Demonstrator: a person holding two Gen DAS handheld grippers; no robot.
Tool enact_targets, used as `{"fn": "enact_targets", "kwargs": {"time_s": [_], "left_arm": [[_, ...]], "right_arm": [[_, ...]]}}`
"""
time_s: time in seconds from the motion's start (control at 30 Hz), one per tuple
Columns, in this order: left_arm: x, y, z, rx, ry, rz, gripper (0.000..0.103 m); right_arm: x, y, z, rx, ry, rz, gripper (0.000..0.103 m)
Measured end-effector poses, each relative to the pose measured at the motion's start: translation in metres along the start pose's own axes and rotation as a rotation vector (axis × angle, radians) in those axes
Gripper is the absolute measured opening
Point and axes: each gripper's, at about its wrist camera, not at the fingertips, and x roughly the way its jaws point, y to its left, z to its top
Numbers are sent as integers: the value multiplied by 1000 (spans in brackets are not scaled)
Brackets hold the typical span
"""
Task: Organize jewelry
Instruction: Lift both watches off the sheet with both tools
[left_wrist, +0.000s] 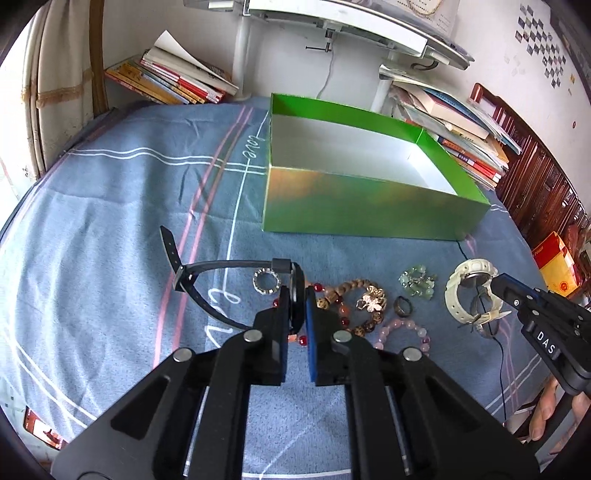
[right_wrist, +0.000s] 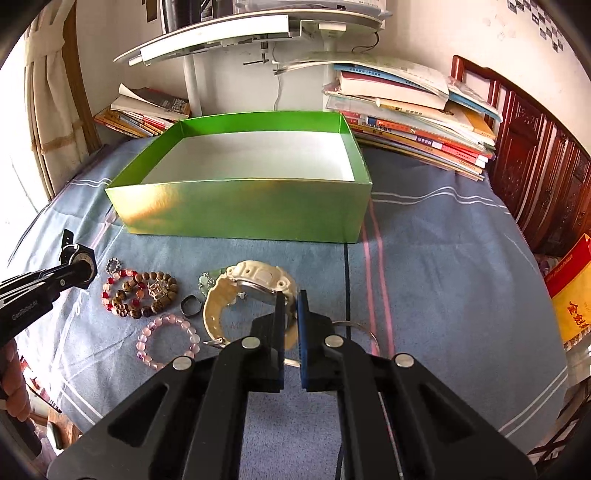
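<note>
Both grippers are closed on a watch. The left gripper (left_wrist: 297, 295) has its fingers clamped on the case of the black watch (left_wrist: 295, 284), whose strap arcs away to the left with its buckle end lifted clear of the blue bedsheet (left_wrist: 110, 206). The right gripper (right_wrist: 290, 299) pinches the white watch (right_wrist: 255, 284) at the near edge of its case, the strap curling down to the left onto the sheet. The green box (right_wrist: 243, 210) lies straight ahead of both, open-topped and apparently empty, its near wall standing between the fingers and the interior. So each watch probably has to rise above that wall before going forward (the right looks the more squarely lined up). The beaded bracelets (right_wrist: 142, 295), the pink bracelet (right_wrist: 168, 341) and the dark ring (right_wrist: 191, 305) lie on the sheet between the two grippers.
</note>
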Motion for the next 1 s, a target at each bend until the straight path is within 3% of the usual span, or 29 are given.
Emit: {"fn": "enact_targets", "kwargs": {"time_s": [0.63,0.83,0.93,1.0], "left_arm": [[5,16,-8,-36,30,6,9],[6,18,-8,-36,30,12,9],[10,19,-9,-36,36,21,9],[13,21,-11,-42,43,32,13]], "right_arm": [[-1,2,-5,7,10,12,7],[-2,2,-4,-11,15,-20,8],[3,4,-8,-22,27,-25,42],[10,6,-10,-36,41,-35,48]]}}
